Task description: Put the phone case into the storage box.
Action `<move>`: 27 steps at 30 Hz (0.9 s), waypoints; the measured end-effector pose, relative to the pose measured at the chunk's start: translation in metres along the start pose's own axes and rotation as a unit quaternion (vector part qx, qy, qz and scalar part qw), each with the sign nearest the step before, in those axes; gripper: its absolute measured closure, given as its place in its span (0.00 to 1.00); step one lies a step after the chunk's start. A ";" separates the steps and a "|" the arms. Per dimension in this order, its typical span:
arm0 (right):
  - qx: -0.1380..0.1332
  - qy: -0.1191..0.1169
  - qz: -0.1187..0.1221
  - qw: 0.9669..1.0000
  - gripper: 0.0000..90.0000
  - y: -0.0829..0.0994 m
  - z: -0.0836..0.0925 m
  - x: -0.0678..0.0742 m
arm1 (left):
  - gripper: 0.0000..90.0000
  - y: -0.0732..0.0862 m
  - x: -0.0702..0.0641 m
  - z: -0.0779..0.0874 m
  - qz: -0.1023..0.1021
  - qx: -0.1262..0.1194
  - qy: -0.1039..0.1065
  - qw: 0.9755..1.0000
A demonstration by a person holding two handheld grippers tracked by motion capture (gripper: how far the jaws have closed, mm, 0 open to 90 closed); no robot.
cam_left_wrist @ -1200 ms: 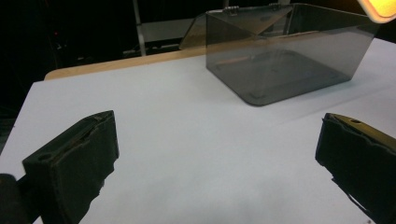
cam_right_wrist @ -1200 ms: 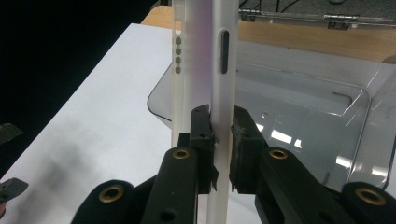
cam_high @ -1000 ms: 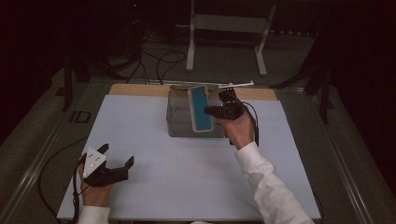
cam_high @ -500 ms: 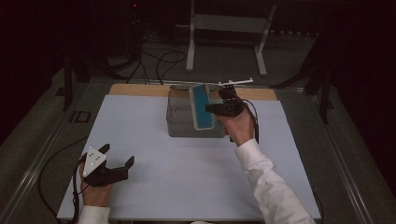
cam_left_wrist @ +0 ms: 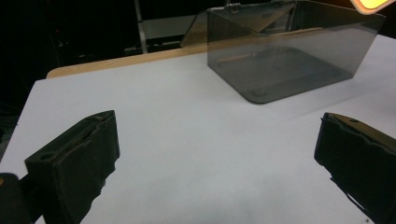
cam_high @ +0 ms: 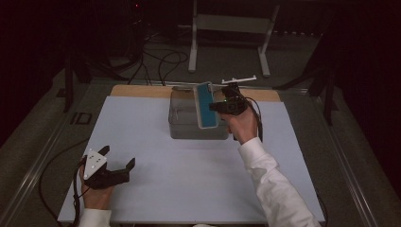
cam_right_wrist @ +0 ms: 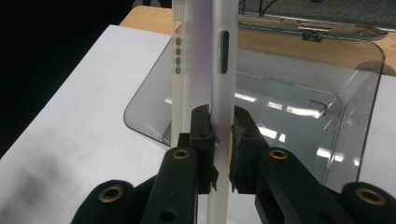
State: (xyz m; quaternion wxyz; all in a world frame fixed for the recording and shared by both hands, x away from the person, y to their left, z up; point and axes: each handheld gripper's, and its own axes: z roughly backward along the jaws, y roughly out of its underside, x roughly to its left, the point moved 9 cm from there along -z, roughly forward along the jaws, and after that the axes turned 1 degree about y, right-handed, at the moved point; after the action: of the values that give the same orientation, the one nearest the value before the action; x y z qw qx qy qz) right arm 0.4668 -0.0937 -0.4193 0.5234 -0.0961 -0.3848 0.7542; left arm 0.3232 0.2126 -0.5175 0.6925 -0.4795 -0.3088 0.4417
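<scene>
Keep to the white table [cam_high: 156, 189] as your reference and bring the load squarely over the smoky clear box [cam_high: 187, 120] before you lower it. Your right gripper [cam_right_wrist: 220, 140] pinches a teal phone case [cam_high: 206, 105] by its edge, above the box's right side; lower it flat so the rim stays clear. Your left gripper [cam_high: 113, 168] rests near the table's front corner, jaws spread wide, holding nothing. Against a second ago the case seems barely shifted, though the dim high view makes that uncertain.
</scene>
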 end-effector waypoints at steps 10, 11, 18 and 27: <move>0.005 0.014 -0.005 1.000 0.91 -0.004 -0.003 -0.007 | 0.01 0.000 0.000 0.000 -0.001 -0.001 0.000 1.000; 0.007 0.015 -0.003 1.000 0.91 -0.005 -0.003 -0.008 | 0.01 0.000 0.000 0.000 -0.001 0.000 0.000 1.000; 0.007 0.023 -0.003 1.000 0.91 -0.010 -0.003 -0.010 | 0.01 0.000 0.000 0.000 -0.003 0.000 -0.001 1.000; 0.012 0.034 -0.010 0.999 0.91 -0.013 -0.005 -0.016 | 0.01 0.000 -0.001 0.000 -0.004 -0.004 -0.002 1.000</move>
State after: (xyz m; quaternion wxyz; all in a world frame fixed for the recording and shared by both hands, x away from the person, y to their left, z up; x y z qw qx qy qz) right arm 0.4863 -0.1030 -0.4182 0.5448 -0.1120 -0.3586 0.7497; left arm 0.3232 0.2118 -0.5172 0.6920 -0.4799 -0.3138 0.4386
